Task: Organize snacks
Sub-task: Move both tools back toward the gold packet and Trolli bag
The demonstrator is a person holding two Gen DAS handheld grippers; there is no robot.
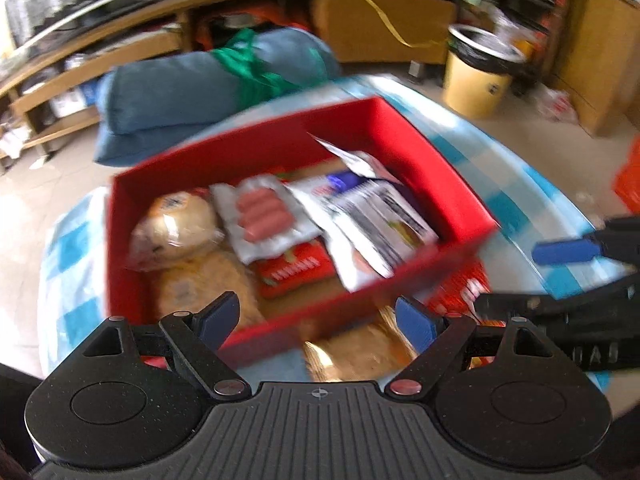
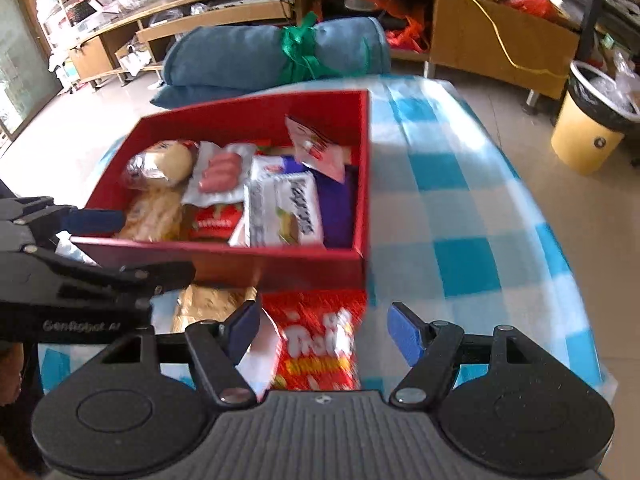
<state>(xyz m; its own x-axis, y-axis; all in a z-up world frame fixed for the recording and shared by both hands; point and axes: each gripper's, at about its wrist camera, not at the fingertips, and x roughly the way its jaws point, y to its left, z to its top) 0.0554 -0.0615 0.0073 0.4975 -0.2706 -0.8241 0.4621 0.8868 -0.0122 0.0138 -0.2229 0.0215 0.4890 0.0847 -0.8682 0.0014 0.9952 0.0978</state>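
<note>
The left gripper [image 1: 316, 318] hung low over the near edge of the table [image 2: 460, 216], its blue-padded fingers [image 1: 414, 322] spread wide with nothing between them, pointed at the near wall of the red box [image 1: 256, 152]. The right gripper [image 2: 320, 330] sat just beside it, level with the same near edge, its fingers [image 2: 404, 334] likewise spread and gripping nothing. Each tool showed in the other's camera: the right gripper came in from the right rim of the left wrist view [image 1: 568, 276], the left gripper from the left rim of the right wrist view [image 2: 80, 256], both angled toward the box's near wall.

The box stood on the blue-and-white checked cloth toward the table's far left part, open on top. Inside lay a wrapped bread roll [image 2: 164, 162] at the left, a clear pack of sausages [image 2: 218, 172] just beside it, a red packet [image 2: 214, 220] under the sausages, a white wafer pack [image 2: 284, 210] in the middle, a purple packet [image 2: 340, 212] against the right wall, and a pink-and-white sachet [image 2: 316, 148] tilted up at the back.

Outside the box, against its near wall, a red snack bag [image 2: 320, 340] lay flat on the cloth below the right gripper, and a gold foil packet [image 2: 208, 304] lay just left of it, nearly touching.

A rolled blue cushion [image 2: 272, 60] lay beyond the table's far edge, and a yellow bin [image 2: 588, 136] stood on the floor to the right.
</note>
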